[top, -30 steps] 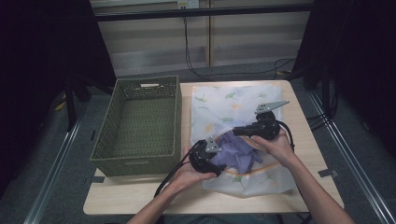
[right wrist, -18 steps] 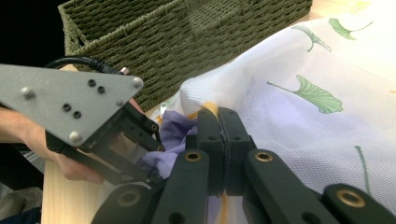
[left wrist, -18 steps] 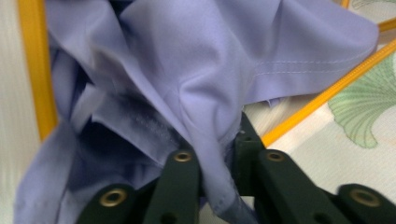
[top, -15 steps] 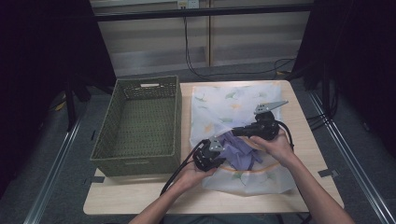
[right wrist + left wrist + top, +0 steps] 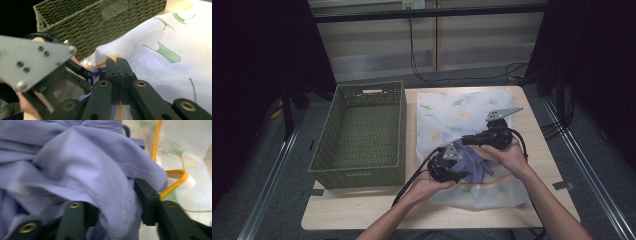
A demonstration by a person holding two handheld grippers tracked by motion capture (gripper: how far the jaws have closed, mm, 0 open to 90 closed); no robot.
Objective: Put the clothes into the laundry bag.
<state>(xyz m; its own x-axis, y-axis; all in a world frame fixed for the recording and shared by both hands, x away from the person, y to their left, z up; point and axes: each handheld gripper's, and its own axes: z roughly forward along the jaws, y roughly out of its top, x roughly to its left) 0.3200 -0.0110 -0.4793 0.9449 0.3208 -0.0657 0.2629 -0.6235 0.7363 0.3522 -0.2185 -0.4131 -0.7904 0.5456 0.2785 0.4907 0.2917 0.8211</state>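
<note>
1. While I hold both tools over the laundry bag (image 5: 462, 120), the purple garment (image 5: 474, 167) sits at that bag's near, open edge, bunched and creased, with a stitched hem showing in the left gripper view.
2. My left gripper (image 5: 112, 202) has fabric between its jaws; they have just been opening, and I cannot tell whether the pads press the cloth.
3. My right gripper (image 5: 117, 72) is clamped tight on the bag's yellow-trimmed rim, lifting it above the garment.
4. The bag is white mesh with green leaf prints.
5. Left of the bag stands the green wicker basket (image 5: 362, 132), on the wooden table (image 5: 362, 212).
</note>
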